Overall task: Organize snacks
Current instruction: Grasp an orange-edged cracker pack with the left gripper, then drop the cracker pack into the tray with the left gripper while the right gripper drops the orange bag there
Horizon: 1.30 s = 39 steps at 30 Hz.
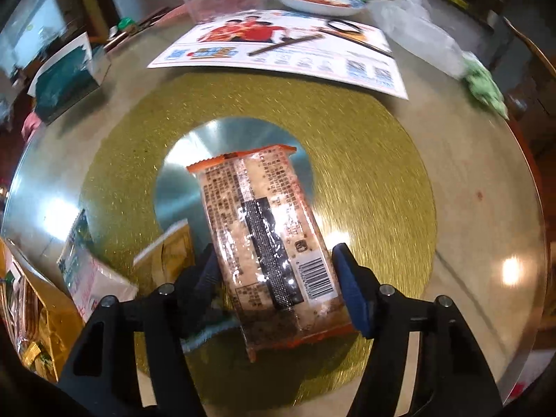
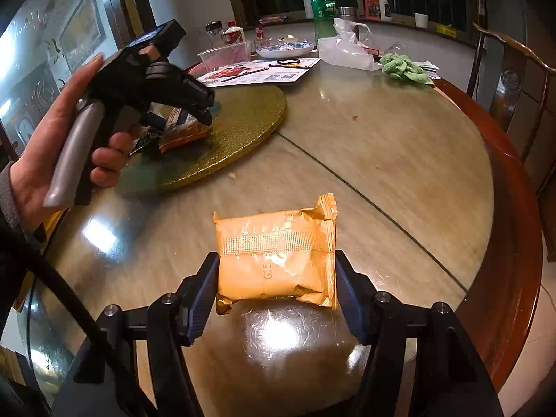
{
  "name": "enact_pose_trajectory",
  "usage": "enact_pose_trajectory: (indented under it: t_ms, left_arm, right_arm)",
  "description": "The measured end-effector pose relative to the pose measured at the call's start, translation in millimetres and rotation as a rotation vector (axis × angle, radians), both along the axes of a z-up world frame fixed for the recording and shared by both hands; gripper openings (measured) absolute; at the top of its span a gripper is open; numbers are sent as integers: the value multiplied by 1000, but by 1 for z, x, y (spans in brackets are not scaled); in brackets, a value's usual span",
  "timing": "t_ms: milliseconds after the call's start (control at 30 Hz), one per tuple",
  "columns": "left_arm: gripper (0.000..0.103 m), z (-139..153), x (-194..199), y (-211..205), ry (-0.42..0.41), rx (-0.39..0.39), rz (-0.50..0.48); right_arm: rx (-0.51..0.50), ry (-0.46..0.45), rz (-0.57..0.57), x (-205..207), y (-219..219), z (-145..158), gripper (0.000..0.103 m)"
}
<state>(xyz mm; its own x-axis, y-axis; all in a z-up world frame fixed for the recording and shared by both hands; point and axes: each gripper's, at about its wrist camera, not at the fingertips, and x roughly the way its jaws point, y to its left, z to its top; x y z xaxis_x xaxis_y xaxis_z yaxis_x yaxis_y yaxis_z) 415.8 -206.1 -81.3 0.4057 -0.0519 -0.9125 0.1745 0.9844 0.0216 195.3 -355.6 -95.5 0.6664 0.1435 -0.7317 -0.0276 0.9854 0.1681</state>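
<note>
My left gripper (image 1: 276,271) is shut on a long clear packet with orange ends (image 1: 267,239), held over the gold turntable (image 1: 365,173). The right wrist view shows that gripper (image 2: 205,111) and its packet (image 2: 180,132) low over the turntable (image 2: 243,118). My right gripper (image 2: 276,278) is shut on a gold foil snack packet (image 2: 278,260), held above the glass tabletop (image 2: 399,160).
Other snack packets lie at the turntable's left edge (image 1: 93,274). Farther back are a printed sheet (image 1: 285,48), a clear tub (image 2: 226,55), a blue-patterned plate (image 2: 285,48), a green bottle (image 2: 323,10), a plastic bag (image 2: 347,48) and a green cloth (image 2: 406,67). A chair (image 2: 504,80) stands at right.
</note>
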Motion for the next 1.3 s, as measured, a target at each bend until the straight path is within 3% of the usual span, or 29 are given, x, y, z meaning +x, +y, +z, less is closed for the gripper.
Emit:
enact_pose_trajectory:
  t_ms: [167, 267, 333, 467, 600, 700, 767, 933, 1000, 1067, 1300]
  left_arm:
    - [64, -1, -64, 0, -12, 10, -160]
    - [64, 0, -123, 3, -51, 48, -291]
    - [64, 0, -164, 13, -45, 31, -361]
    - [64, 0, -236, 42, -23, -4, -445]
    - [63, 0, -283, 63, -24, -7, -459]
    - [65, 1, -291, 79, -43, -11, -377]
    - [75, 0, -291, 82, -55, -4, -334]
    - [81, -1, -287, 73, -133, 81, -274]
    - [77, 0, -286, 68, -167, 110, -274]
    - [59, -1, -286, 66, -176, 91, -306]
    - [58, 1, -292, 86, -178, 24, -270]
  right_arm:
    - [3, 0, -1, 1, -1, 1, 63]
    - [4, 1, -2, 1, -1, 1, 63]
    - [4, 1, -2, 1, -1, 1, 63]
    - [-12, 3, -2, 1, 1, 1, 63]
    - [-40, 7, -7, 0, 6, 1, 64]
    - [-71, 13, -11, 0, 10, 1, 64]
    - [-79, 18, -26, 1, 12, 2, 64]
    - [-117, 29, -56, -2, 19, 1, 63]
    - [-142, 34, -55, -4, 25, 2, 63]
    - [-137, 34, -52, -6, 30, 2, 62]
    - [-84, 16, -54, -14, 35, 5, 56]
